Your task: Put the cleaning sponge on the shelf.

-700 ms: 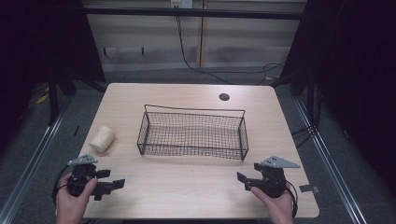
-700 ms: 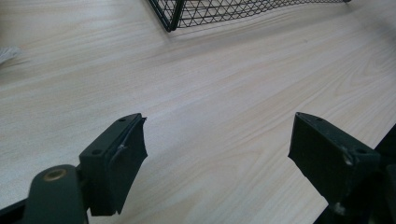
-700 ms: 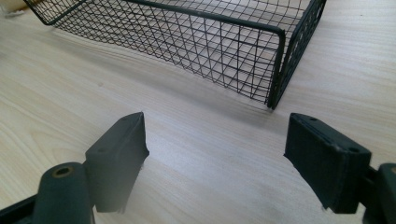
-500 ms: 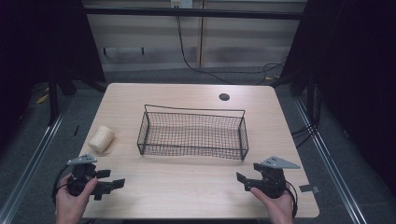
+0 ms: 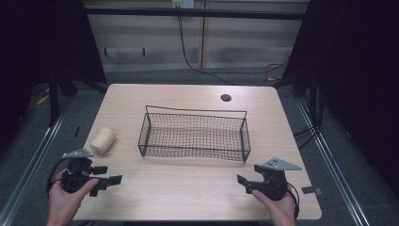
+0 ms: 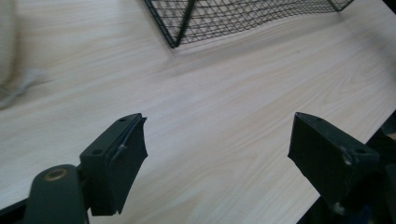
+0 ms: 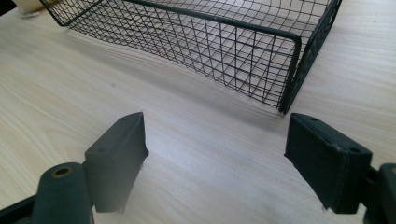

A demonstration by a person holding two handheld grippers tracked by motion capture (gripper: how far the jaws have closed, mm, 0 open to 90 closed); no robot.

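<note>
Right now the person is holding the left hand-held gripper wide open and empty just in front of the cream-coloured roll, which is lying on the desk left of the wire basket. Turning those jaws toward the roll's short width and closing gently looks like the way to grip it. The right hand-held gripper is also waiting wide open and empty. Between both and the basket's near rim, bare desk is leaving room, though the roll is sitting near the left edge

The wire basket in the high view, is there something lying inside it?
No, the wire basket holds nothing; the pale roll lies on the table to its left, apart from it.
</note>
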